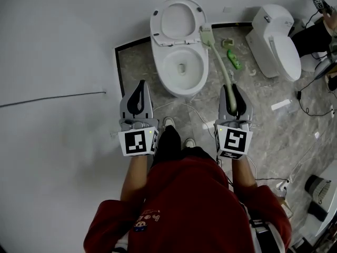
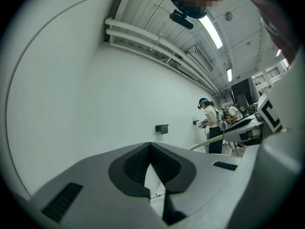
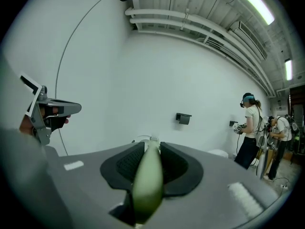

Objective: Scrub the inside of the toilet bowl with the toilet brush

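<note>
The white toilet (image 1: 179, 46) stands ahead of me with its lid up and the bowl (image 1: 181, 67) open. My right gripper (image 1: 232, 98) is shut on the green handle of the toilet brush (image 1: 223, 67). The handle runs up and left to the brush head (image 1: 205, 34), which is by the bowl's right rim, outside the bowl. In the right gripper view the handle (image 3: 147, 175) lies between the shut jaws of the right gripper (image 3: 151, 144). My left gripper (image 1: 138, 96) is shut and empty, in front of the bowl on the left; in its own view the left gripper (image 2: 150, 149) has its tips touching.
A second white toilet (image 1: 274, 38) stands at the right. A green item (image 1: 234, 61) and cables (image 1: 197, 115) lie on the grey floor. A white wall (image 1: 52, 62) fills the left. A person (image 3: 249, 128) stands further along the wall.
</note>
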Demonstrator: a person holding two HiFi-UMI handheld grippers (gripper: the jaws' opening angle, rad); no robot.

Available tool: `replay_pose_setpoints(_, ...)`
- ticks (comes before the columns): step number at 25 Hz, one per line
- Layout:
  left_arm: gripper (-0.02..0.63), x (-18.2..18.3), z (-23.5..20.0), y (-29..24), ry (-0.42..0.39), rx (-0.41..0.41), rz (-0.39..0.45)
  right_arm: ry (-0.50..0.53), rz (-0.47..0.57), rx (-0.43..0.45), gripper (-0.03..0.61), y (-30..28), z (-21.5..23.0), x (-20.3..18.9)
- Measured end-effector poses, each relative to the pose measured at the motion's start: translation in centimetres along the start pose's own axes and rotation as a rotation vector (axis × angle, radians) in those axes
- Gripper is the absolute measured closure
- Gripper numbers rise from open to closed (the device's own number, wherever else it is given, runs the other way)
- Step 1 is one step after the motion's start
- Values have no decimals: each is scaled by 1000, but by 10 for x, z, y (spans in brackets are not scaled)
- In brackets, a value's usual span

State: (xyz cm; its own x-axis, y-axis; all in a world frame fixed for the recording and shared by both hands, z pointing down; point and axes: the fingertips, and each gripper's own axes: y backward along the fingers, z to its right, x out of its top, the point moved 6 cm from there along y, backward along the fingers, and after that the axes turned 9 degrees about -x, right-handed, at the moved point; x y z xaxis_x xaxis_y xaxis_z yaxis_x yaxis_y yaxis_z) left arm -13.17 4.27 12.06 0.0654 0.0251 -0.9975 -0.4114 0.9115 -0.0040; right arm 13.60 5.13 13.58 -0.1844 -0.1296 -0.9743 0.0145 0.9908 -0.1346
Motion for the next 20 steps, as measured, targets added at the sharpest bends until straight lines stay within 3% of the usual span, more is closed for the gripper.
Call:
replay_pose_setpoints(8, 607, -43, -55, -62, 38, -74, 5, 10, -112, -3, 463, -79, -43, -23)
replay_pose_setpoints(20, 607, -171, -86, -101, 84, -112, -67, 43, -316, 7, 465, -135, -91, -139)
